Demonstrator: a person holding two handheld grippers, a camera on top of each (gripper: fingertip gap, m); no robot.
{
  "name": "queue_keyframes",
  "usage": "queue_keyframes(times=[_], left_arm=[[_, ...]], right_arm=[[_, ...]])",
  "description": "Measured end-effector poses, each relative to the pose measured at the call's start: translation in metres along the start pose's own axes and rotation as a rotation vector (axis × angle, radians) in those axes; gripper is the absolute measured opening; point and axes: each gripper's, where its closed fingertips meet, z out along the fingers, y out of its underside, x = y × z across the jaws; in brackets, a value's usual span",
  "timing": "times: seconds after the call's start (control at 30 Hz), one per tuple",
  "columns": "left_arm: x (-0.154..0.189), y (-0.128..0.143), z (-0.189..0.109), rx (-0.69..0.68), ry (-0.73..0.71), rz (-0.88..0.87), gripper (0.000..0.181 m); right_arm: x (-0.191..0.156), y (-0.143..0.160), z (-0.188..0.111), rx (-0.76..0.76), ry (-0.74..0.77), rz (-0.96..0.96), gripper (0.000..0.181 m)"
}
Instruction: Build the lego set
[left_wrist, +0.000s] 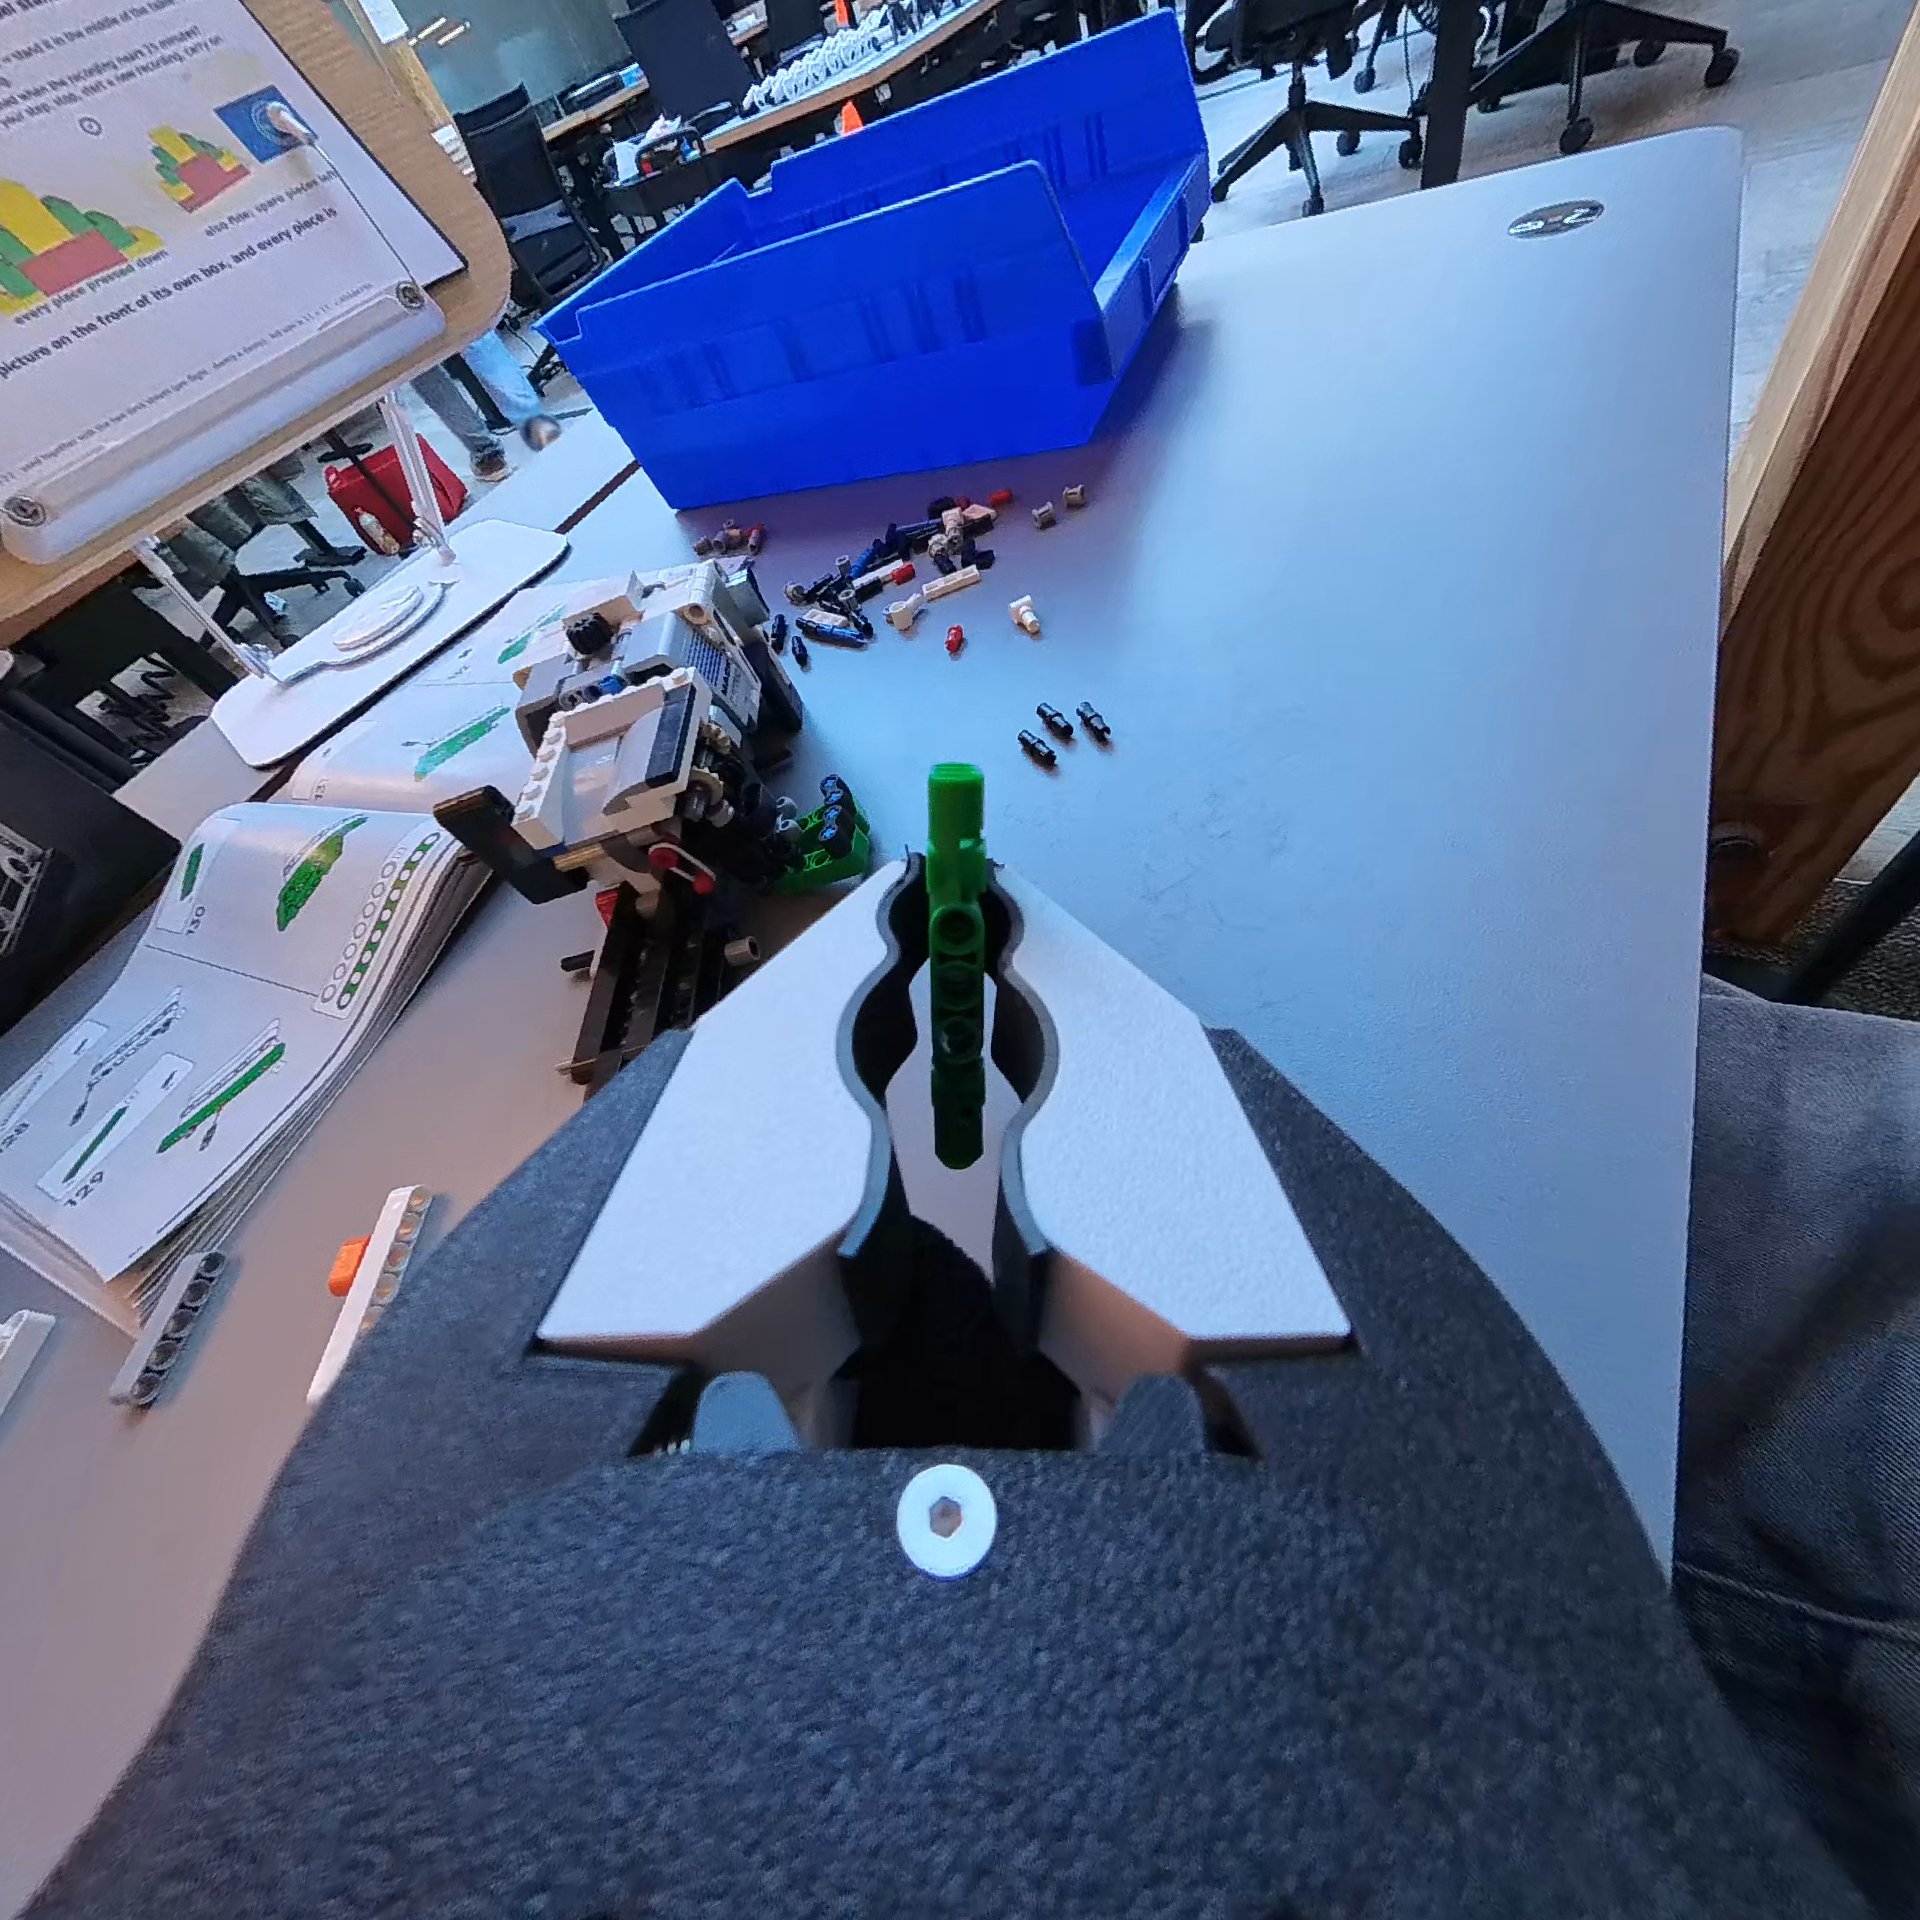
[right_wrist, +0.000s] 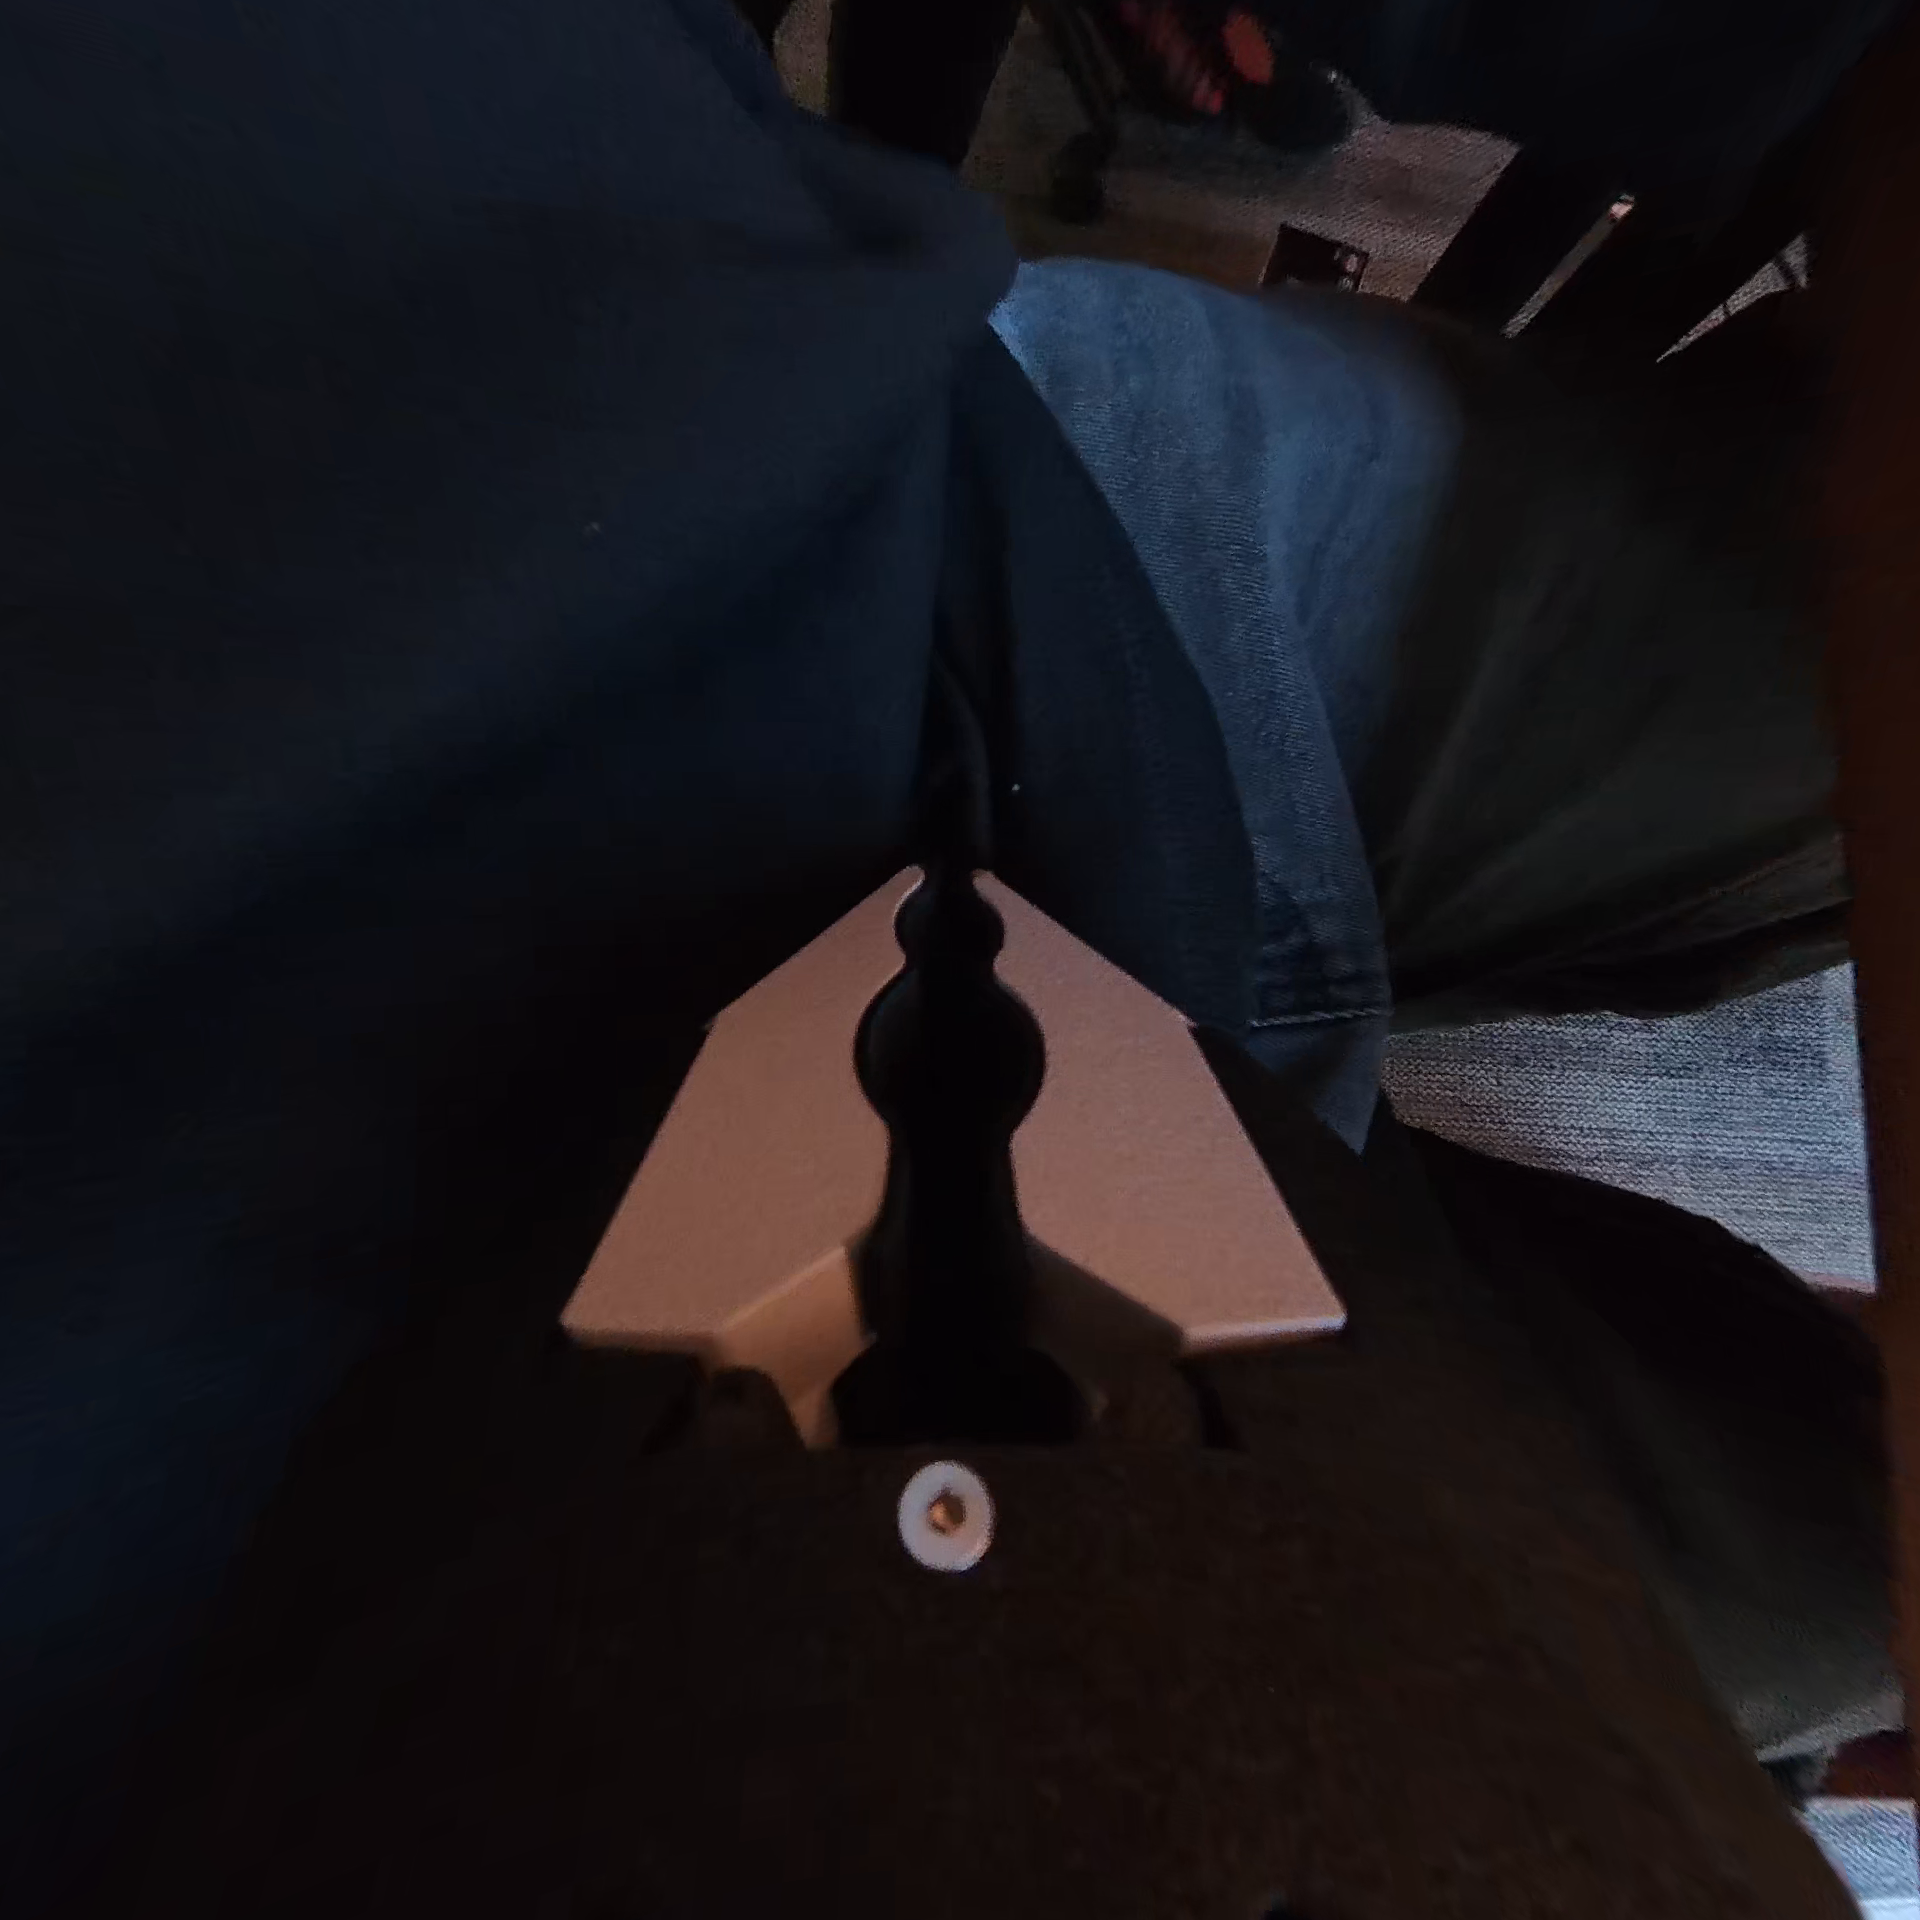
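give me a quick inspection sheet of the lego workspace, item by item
surface: grey table, mostly bare on its right side.
job's things: green beam held in the left hand-held gripper; part-built model at left; open instruction booklet beside it.
clutter: loose small pins scattered in front of the blue bin; three black pins apart from them; grey beam and white beam near the booklet.
grippers: left shut on the green beam; right hand-held gripper shut, empty, below the table near the person's jeans.
cables: nothing seen.
surroundings: instruction sheet on a stand, office chairs behind.
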Motion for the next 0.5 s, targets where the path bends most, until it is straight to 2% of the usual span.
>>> queue_keyframes(times=[0.17, 0.3, 0.5], left_arm=[[0.001, 0.000, 0.000, -0.004, 0.002, 0.004, 0.006], [0.002, 0.001, 0.001, -0.009, 0.001, 0.014, 0.006], [0.001, 0.001, 0.001, -0.013, -0.004, 0.018, 0.006]], right_arm=[[-0.004, -0.003, -0.006, 0.020, -0.021, 0.020, 0.000], [-0.013, -0.009, -0.005, 0.055, -0.098, 0.094, 0.001], [-0.001, -0.008, -0.004, 0.051, -0.022, 0.097, 0.014]])
